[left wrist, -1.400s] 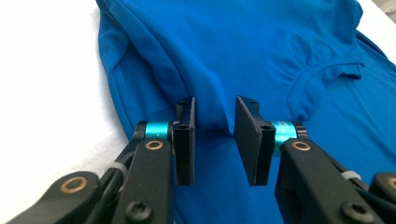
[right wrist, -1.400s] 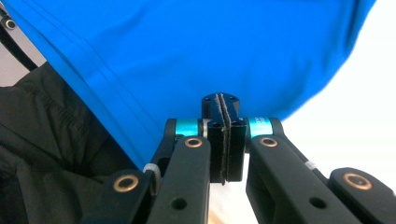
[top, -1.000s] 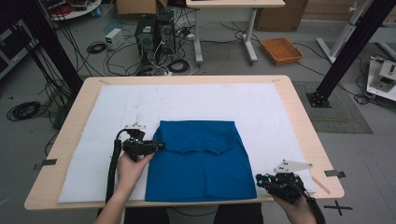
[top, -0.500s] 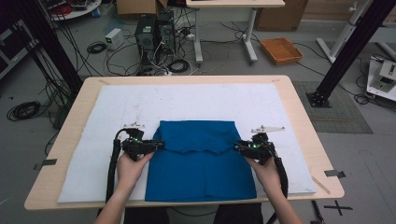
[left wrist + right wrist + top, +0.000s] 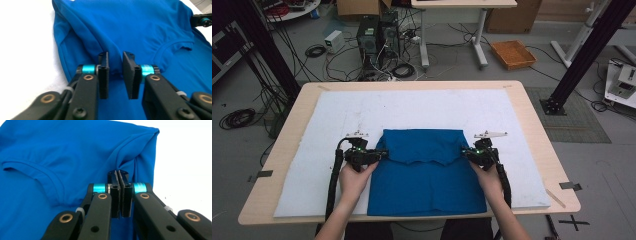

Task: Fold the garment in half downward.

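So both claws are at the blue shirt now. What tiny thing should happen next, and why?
Probably the left gripper should finish closing. Its jaws have just been closing but a gap remains, with a ridge of the shirt between them. The right gripper looks pinched shut on the shirt's other edge. Only with both sides gripped can the shirt be lifted or folded evenly.

Black grippers, the left gripper (image 5: 115,75) included, carry cyan collars, brass pivots and black cables.

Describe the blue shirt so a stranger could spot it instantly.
On the wooden table lies a white mat. At its near middle, between the left gripper and right gripper, lies the blue shirt, folded, its collar showing; it is the one coloured thing there.
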Motion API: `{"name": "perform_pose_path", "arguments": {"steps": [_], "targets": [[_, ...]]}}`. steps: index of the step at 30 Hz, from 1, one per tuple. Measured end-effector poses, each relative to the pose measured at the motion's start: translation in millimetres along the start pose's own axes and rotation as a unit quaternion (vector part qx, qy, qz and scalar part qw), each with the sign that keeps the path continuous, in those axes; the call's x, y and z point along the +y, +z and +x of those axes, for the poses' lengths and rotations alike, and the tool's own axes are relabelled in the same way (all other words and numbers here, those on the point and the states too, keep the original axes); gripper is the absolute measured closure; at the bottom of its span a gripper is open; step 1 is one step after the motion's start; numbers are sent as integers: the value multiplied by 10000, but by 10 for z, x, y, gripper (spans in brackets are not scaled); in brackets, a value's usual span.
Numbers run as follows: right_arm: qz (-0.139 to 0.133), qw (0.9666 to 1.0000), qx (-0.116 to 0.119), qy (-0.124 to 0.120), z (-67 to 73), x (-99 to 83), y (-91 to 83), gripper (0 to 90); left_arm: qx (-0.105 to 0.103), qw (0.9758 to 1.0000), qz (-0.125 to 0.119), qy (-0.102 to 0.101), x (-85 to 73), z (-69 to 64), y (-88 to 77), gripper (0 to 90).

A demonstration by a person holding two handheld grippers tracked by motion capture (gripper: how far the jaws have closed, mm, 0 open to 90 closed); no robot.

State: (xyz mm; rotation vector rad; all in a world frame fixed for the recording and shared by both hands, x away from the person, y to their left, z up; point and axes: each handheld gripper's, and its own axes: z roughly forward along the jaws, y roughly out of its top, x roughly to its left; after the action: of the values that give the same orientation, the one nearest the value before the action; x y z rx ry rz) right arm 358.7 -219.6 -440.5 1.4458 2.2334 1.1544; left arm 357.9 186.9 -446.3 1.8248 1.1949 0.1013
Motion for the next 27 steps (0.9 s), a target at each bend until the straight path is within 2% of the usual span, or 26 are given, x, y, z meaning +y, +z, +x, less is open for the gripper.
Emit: {"name": "perform_pose_path", "arguments": {"steps": [1, 3, 10, 12, 17, 23, 27], "targets": [[-88, 9999, 57, 32, -8, -3, -27, 896, 3, 10000, -31, 27, 2, -11, -13, 822], [-185, 9997, 120, 85, -22, -8, -59, 896, 10, 9999, -74, 100, 6, -26, -34, 845], [-306, 9993, 226, 65, -23, -46, -172, 896, -35, 9996, -121, 257, 10, -76, -118, 857], [-347, 9990, 283, 27, -4, -70, -266, 896, -69, 9994, -178, 303, 10, -116, -176, 856], [-428, 9984, 330, -149, 45, -135, -439, 900, -262, 9990, -182, 309, -23, -184, -309, 856], [-398, 9982, 350, -270, 122, -254, -554, 900, -341, 9986, -51, 411, -117, -309, -410, 855], [-372, 9982, 346, -328, 167, -335, -643, 900, -364, 9982, -93, 469, -163, -375, -484, 855]]}}
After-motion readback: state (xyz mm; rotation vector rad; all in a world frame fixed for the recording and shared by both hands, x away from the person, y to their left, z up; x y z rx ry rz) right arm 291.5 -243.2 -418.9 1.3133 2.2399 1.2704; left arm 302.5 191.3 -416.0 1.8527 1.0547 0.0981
